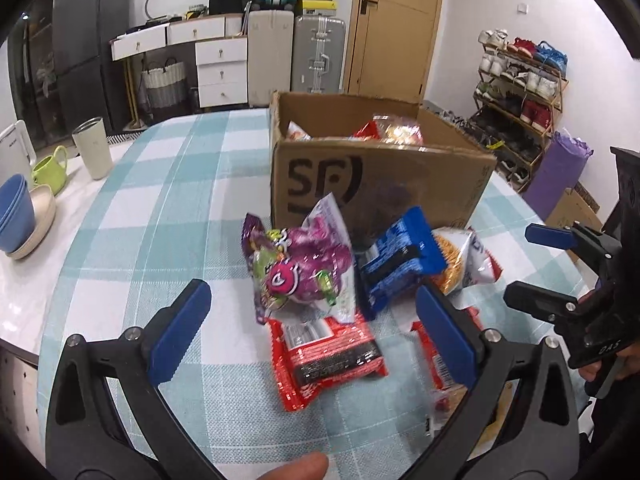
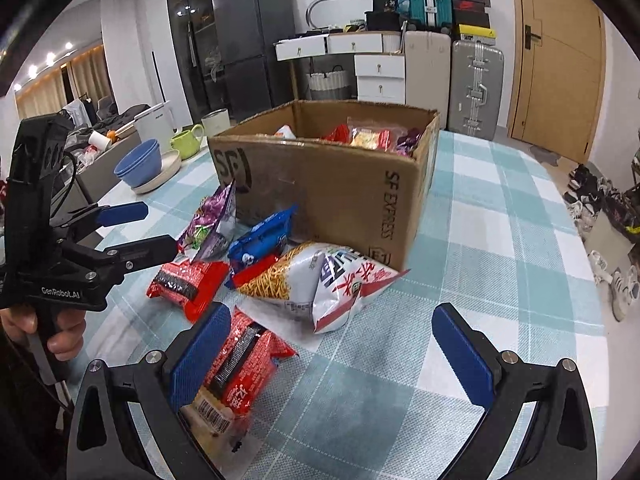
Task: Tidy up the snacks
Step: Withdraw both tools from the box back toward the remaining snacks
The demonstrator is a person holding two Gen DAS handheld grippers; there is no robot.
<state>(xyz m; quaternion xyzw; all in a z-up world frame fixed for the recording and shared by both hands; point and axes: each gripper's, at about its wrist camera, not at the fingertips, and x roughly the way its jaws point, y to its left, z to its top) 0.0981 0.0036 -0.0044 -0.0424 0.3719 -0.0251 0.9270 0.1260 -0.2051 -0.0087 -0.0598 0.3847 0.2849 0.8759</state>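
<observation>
- The left gripper (image 1: pixel 316 334) hangs with jaws spread wide, grasping nothing, above the checked table (image 1: pixel 160 208).
- A red packet (image 1: pixel 326 354) lies between its pads at about 12 o'clock, long axis running 10 to 4.
- The purple bag (image 1: pixel 304 268) and blue packet (image 1: pixel 400 260) sit beyond, before the box (image 1: pixel 380 184).
- The right gripper (image 2: pixel 332 348), also spread and empty, is nearer the noodle bag (image 2: pixel 316 280) at its 12 o'clock.

The left wrist view looks forward between its own fingers, low and close over the table (image 1: pixel 152 184), toward the cardboard box (image 1: pixel 380 184) and the far wall. The right wrist view faces the same box (image 2: pixel 332 196) from nearer the table's right edge (angled slightly leftward). Both share the box and the snack pile (image 1: pixel 340 280) (image 2: pixel 256 272).
</observation>
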